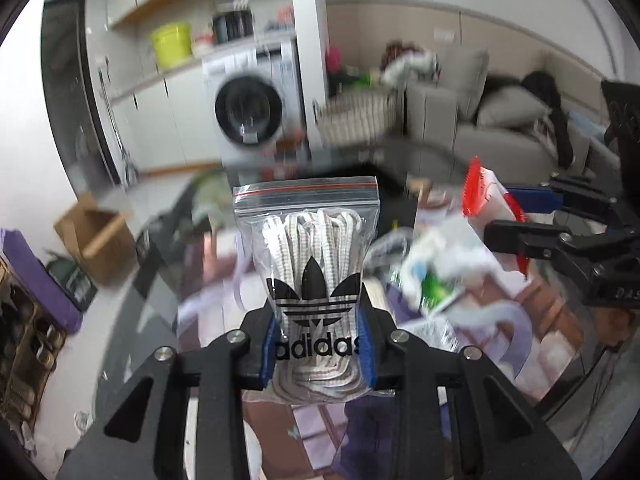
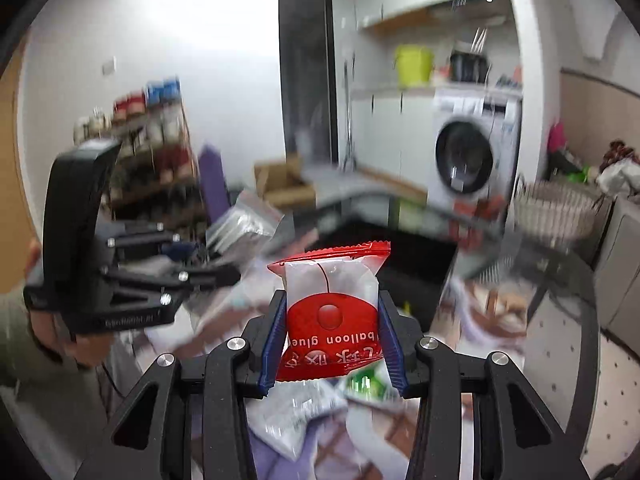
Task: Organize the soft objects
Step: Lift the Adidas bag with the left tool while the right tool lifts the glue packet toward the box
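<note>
Bright indoor light, blurred background, sharp foreground, dark fisheye-warped corners

Two tongs: left (image 1: pixel 320 344), right (image 2: pixel 332 344). One zip bag of laces (image 1: pixel 312 264). One red glue packet (image 2: pixel 332 312). One washer (image 1: pixel 250 108). One yellow-green bucket (image 1: pixel 170 42). One cardboard box (image 1: pixel 96 236). One wicker basket (image 1: pixel 360 118). One shoe rack (image 2: pixel 156 160). One grey sofa (image 1: pixel 500 120). Loose packets on table (image 1: pixel 560 340) too blurred for counting.
</note>
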A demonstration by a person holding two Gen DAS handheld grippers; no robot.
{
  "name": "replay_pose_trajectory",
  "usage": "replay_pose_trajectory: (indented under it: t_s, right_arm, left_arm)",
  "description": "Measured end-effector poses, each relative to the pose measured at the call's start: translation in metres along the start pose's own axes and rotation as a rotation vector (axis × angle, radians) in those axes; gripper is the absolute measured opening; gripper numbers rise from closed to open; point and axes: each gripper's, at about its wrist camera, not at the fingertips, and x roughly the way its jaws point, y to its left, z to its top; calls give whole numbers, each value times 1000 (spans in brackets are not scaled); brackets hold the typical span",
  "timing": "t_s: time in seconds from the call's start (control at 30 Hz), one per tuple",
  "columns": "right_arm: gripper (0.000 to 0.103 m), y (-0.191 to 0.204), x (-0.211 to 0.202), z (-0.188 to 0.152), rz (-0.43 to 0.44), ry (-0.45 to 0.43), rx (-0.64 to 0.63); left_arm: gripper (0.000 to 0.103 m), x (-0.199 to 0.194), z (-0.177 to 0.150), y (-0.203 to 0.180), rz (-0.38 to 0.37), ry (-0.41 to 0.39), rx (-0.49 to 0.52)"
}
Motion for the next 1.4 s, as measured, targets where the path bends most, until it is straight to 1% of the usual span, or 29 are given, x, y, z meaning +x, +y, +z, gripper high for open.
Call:
replay_pose_trajectory:
  t_s: [0.03, 0.07, 0.1, 0.13, 0.2, 0.27, 0.33, 0.43, 0.63, 0.8, 0.9, 0.97, 1.1, 1.17, 1.27, 1.4]
  right_arm:
    - [44, 2, -5, 2, -3, -36, -3]
    - [44, 5, -10, 4, -4, -74, -4]
    - [44, 7, -16, 6, 9, -116, -6]
    - [44, 10, -20, 10, 14, -148, -15]
    - [44, 16, -24, 12, 5, -177, -40]
    - [44, 21, -26, 11, -5, -189, -60]
    - [44, 24, -29, 10, 4, -197, -65]
    - [44, 28, -29, 10, 15, -195, -80]
    - [44, 29, -31, 9, 7, -197, -76]
    - [44, 23, -27, 15, 1, -222, -63]
    - [44, 18, -24, 28, -18, -246, -52]
    - [44, 14, -20, 42, -33, -271, -39]
    - [44, 4, -9, 71, -54, -309, -38]
    - [44, -5, 0, 83, -68, -326, -26]
    - [44, -16, 14, 101, -87, -339, -8]
    - [44, -32, 36, 123, -115, -351, 14]
  left_arm:
    - [33, -9, 2, 0, -3, -48, 2]
    - [34, -15, 3, 0, -3, -79, 6]
    - [34, -18, 4, -1, 5, -101, 14]
    - [34, -24, 4, -2, 29, -138, 25]
    - [34, -31, 3, -1, 38, -174, 34]
    - [33, -37, 1, 1, 21, -200, 28]
    - [33, -40, 1, 5, 16, -211, 23]
    - [33, -39, 2, 8, 7, -202, 10]
    - [33, -38, 3, 8, -6, -191, -10]
    - [33, -39, 8, 5, -16, -201, -13]
    - [33, -39, 19, 9, -31, -213, -36]
    - [33, -38, 31, 13, -51, -231, -55]
    - [33, -34, 57, 18, -44, -270, -80]
    - [33, -28, 69, 25, -50, -273, -113]
    - [33, -18, 87, 37, -60, -284, -156]
    - [33, -2, 108, 53, -50, -317, -180]
